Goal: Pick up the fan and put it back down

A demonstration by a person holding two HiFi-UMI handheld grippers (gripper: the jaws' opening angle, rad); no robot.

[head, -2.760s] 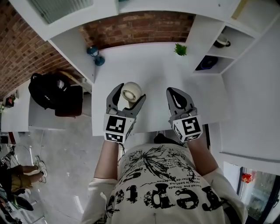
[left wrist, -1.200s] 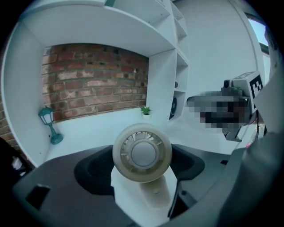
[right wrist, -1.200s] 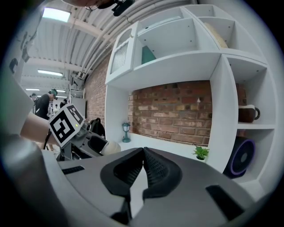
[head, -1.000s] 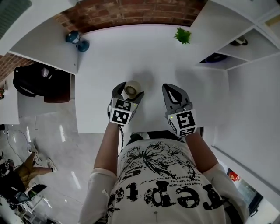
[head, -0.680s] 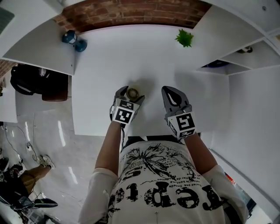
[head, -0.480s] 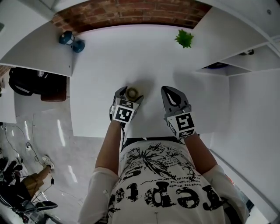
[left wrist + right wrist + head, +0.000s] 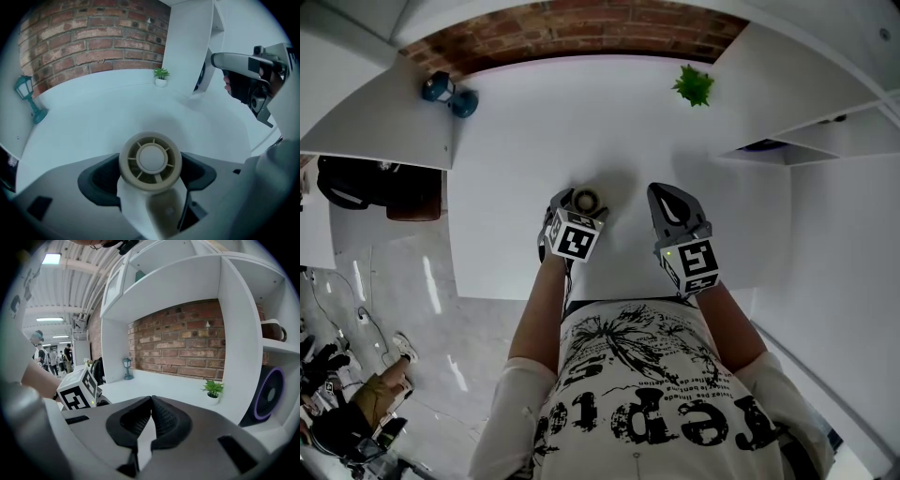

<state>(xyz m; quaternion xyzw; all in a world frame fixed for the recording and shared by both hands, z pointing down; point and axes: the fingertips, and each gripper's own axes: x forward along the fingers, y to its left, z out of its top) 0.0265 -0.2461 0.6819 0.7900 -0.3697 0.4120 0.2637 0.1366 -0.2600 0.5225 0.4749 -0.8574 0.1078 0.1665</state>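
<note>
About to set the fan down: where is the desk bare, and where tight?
Bare desk stretches ahead of the fan, between the blue lamp far left and the potted plant far right. Crowded only at the near edge, where the left hand-held gripper, shut on the fan, and the right hand-held gripper sit side by side.

potted plant back right | blue lamp back left | brick wall behind
</note>
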